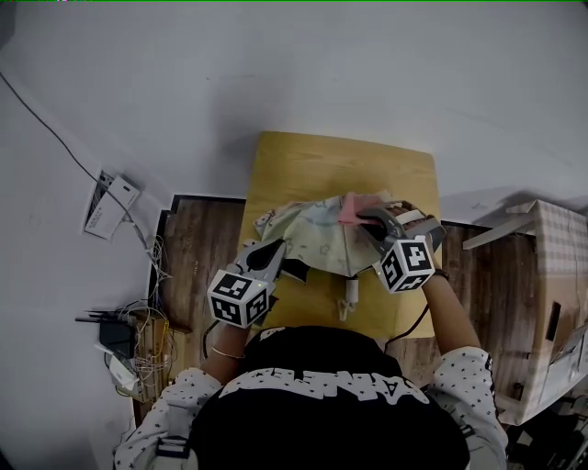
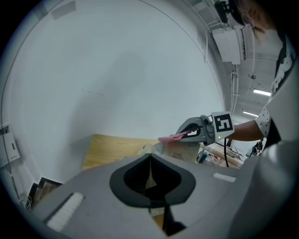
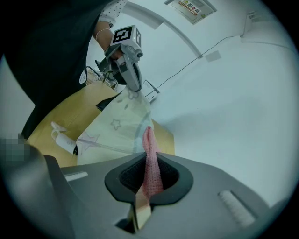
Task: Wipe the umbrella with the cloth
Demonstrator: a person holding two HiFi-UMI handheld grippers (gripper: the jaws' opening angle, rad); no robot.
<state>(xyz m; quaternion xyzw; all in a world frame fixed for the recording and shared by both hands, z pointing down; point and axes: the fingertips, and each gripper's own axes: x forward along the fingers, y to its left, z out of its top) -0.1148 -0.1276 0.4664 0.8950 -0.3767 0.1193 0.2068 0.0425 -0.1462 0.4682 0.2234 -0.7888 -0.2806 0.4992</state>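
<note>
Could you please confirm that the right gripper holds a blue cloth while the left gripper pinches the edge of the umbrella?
Not quite: the cloth in the right gripper is pink, not blue, as the right gripper view shows. The left gripper does pinch the edge of the umbrella.

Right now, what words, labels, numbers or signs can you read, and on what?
No text can be quoted for certain.
Shirt: white block letters, upside down and creased; not readable.
Sign at the top of the right gripper view: print too small to read.
Marker cubes: black-and-white squares only, no words.
</note>
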